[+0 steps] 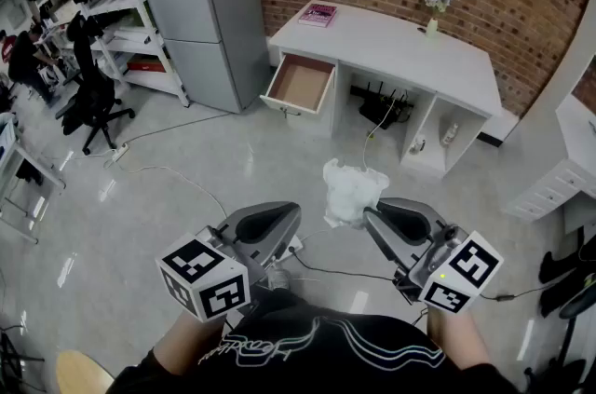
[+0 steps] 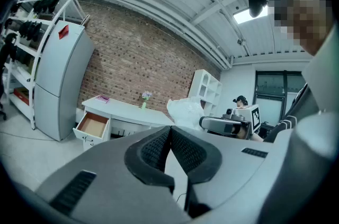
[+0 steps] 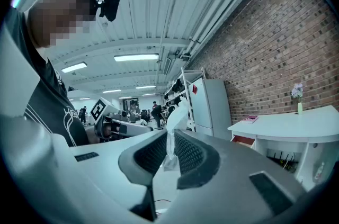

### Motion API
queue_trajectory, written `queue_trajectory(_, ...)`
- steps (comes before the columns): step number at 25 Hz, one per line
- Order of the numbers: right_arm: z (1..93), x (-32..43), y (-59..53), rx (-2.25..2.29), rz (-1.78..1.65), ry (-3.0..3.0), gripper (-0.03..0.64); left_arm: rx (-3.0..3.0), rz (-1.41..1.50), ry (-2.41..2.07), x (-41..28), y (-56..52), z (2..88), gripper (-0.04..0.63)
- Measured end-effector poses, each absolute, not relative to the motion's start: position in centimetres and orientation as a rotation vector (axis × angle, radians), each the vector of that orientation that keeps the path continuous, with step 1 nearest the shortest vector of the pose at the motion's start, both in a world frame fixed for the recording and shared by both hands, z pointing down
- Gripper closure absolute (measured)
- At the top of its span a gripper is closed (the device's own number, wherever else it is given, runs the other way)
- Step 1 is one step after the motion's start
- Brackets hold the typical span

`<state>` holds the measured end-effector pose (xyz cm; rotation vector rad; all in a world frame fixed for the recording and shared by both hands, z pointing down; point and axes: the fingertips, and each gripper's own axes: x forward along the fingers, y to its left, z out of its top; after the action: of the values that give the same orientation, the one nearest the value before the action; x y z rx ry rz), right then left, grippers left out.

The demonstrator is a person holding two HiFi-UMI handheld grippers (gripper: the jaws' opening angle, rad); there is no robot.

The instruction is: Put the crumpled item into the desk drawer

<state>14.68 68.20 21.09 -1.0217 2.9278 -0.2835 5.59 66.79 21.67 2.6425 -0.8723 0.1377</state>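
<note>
White crumpled plastic (image 1: 352, 189), likely light, limp and slippery, hangs by a fold clamped in the right gripper (image 1: 374, 217); left gripper (image 1: 291, 217) closed, empty

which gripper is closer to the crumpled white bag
Right. The right gripper is shut on the crumpled white bag at its edge; the left gripper, shut and empty, sits apart to the bag's left.

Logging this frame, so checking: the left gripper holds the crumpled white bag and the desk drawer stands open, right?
Not quite. It is the right gripper that holds the crumpled white bag, pinched between its jaws in the right gripper view. The left gripper is shut with nothing in it. The desk drawer does stand open.
</note>
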Motion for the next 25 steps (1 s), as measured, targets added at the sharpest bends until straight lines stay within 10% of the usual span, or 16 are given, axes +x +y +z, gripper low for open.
queue_trajectory(25, 25.4, 8.7, 44.8, -1.204, -0.533, 2.851, 0.554, 2.539, 0.211, -0.722, -1.0, 42.3, 26.9, 0.574)
